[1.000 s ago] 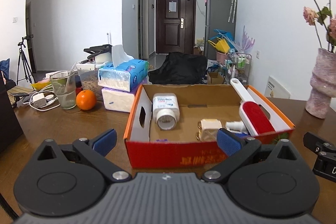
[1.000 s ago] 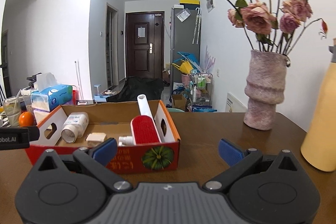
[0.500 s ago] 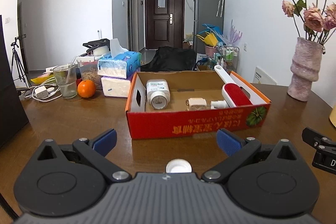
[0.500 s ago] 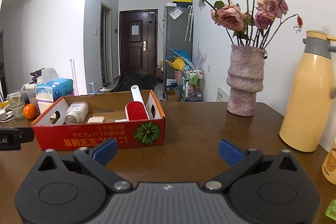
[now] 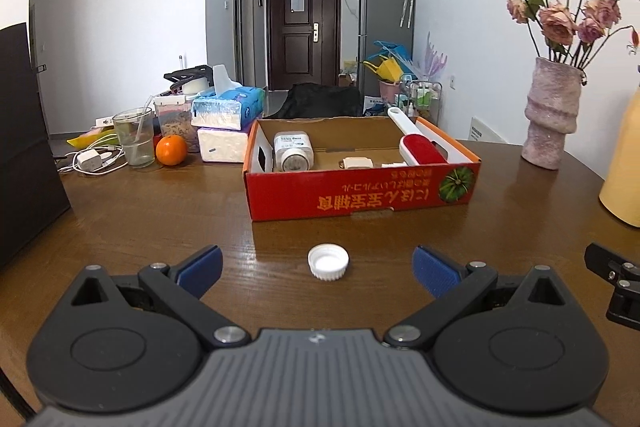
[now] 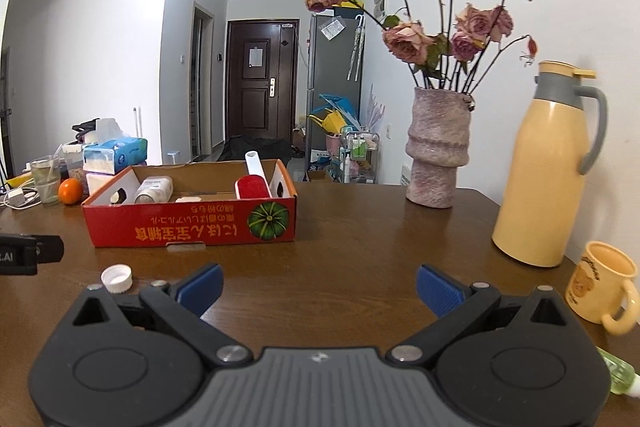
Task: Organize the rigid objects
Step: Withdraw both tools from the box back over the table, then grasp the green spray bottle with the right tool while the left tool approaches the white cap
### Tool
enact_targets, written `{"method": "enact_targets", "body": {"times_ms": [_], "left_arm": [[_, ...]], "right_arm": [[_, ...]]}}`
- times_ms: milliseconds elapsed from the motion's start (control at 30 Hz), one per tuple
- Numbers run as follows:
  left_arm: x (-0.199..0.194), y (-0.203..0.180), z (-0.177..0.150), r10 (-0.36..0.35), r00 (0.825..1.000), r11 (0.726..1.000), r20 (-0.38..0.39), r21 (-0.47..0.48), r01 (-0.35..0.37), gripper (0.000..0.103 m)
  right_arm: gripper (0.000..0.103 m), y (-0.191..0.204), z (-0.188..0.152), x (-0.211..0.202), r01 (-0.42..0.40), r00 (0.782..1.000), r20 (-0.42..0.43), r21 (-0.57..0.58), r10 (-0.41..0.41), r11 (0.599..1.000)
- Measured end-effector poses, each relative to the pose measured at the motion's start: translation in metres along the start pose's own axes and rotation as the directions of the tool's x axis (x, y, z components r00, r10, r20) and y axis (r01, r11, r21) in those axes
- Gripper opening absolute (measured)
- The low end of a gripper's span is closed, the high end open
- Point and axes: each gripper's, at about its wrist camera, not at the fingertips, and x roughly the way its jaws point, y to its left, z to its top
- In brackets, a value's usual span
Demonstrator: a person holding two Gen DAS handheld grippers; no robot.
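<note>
A red cardboard box (image 5: 360,193) (image 6: 192,227) stands on the brown table. Inside it lie a white pill bottle (image 5: 293,151) (image 6: 154,189), a red lint brush with a white handle (image 5: 420,145) (image 6: 254,185) and a small beige item (image 5: 357,163). A white bottle cap (image 5: 328,261) (image 6: 117,278) rests open side up on the table in front of the box. My left gripper (image 5: 318,269) is open, its blue pads on either side of the cap and slightly nearer than it. My right gripper (image 6: 320,287) is open and empty, to the right of the cap.
At the back left sit tissue packs (image 5: 228,115), an orange (image 5: 171,151), a glass (image 5: 134,137) and a charger with cables (image 5: 90,159). A pink vase of flowers (image 6: 436,151), a yellow thermos jug (image 6: 548,167) and a yellow mug (image 6: 602,287) stand on the right.
Both grippers have drawn back from the box, which now looks smaller and farther. The white cap has come into view in front of the left gripper. Thermos and mug appeared on the right.
</note>
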Motion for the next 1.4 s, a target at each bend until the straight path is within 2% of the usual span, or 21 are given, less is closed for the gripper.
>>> {"method": "enact_targets", "body": {"times_ms": [600, 867, 1100, 1400], "left_arm": [[-0.038, -0.008, -0.034, -0.02, 0.999, 1.0, -0.045, 0.002, 0.02, 0.103], [-0.043, -0.013, -0.042, -0.024, 0.998, 1.0, -0.058, 0.001, 0.024, 0.103], [-0.04, -0.021, -0.045, -0.024, 0.997, 1.0, -0.072, 0.01, 0.025, 0.103], [-0.035, -0.031, -0.047, -0.023, 0.996, 0.999, -0.086, 0.021, 0.025, 0.103]], "right_arm": [[0.103, -0.045, -0.043, -0.061, 0.074, 0.997, -0.024, -0.003, -0.074, 0.997], [0.103, -0.073, -0.055, -0.075, 0.138, 0.99, -0.031, 0.019, -0.137, 0.99], [0.103, -0.103, -0.065, -0.077, 0.21, 0.977, -0.054, 0.048, -0.208, 0.976], [0.103, -0.149, -0.077, -0.069, 0.315, 0.946, -0.102, 0.061, -0.308, 0.947]]}}
